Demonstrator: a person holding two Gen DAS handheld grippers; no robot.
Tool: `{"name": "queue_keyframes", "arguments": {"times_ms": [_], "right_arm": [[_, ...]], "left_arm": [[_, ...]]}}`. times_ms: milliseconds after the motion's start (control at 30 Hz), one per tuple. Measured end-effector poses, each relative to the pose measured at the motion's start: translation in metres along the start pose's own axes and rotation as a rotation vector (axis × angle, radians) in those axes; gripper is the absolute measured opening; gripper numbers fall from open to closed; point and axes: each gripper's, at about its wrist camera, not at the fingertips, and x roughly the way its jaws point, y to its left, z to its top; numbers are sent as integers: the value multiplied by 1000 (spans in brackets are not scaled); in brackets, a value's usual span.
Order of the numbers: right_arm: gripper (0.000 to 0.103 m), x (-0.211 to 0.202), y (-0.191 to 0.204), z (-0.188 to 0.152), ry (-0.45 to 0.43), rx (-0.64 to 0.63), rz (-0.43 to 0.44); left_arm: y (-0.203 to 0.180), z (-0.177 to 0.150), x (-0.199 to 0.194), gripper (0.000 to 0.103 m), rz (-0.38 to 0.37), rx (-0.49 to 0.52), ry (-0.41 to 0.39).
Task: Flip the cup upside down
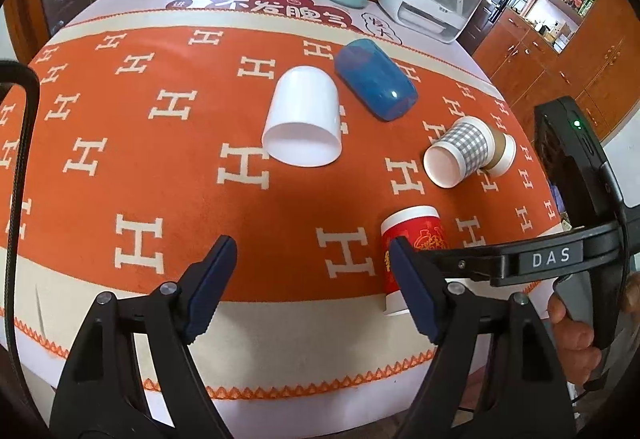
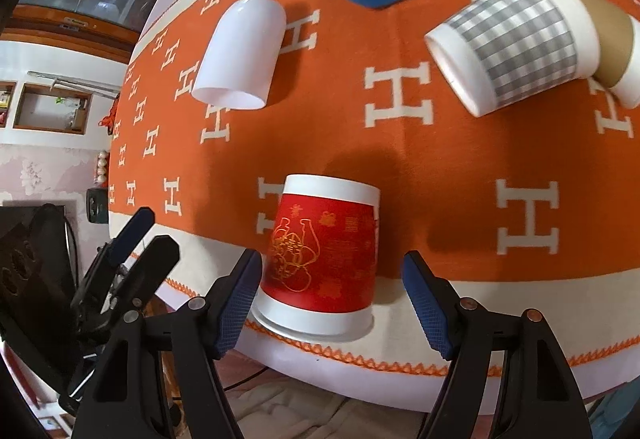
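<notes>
the red cup (image 2: 320, 255) stands mouth-down at the counter (image 2: 460, 167) near edge, its long axis upright, directly between the right gripper (image 2: 332, 299)'s released, wide-spread jaws, while the left gripper (image 1: 312, 291), jaws also released, hovers beside it, empty.

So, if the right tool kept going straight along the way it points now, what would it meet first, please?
Most likely the red paper cup. The right tool is open, and the cup stands upside down near the table edge, partly between its fingers already. Depth is hard to judge, so contact may come at once.
</notes>
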Motion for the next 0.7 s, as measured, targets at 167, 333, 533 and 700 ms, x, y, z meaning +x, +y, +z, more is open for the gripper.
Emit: {"name": "queue_keyframes", "arguments": {"times_ms": [167,333,533,700], "right_arm": [[63,15,3,4,39,10,36],[61,13,9,-1,20,-11,67],[61,-11,15,-8,-167,-65,73],[61,-16,24,-18,-427,-169,13]], "left_arm": [[2,-1,2,76,4,-4,7],[4,-3,4,76,6,-23,12],[8,-2,6,76,40,-58,-6],[11,-2,9,76,55,-90,-14]]}}
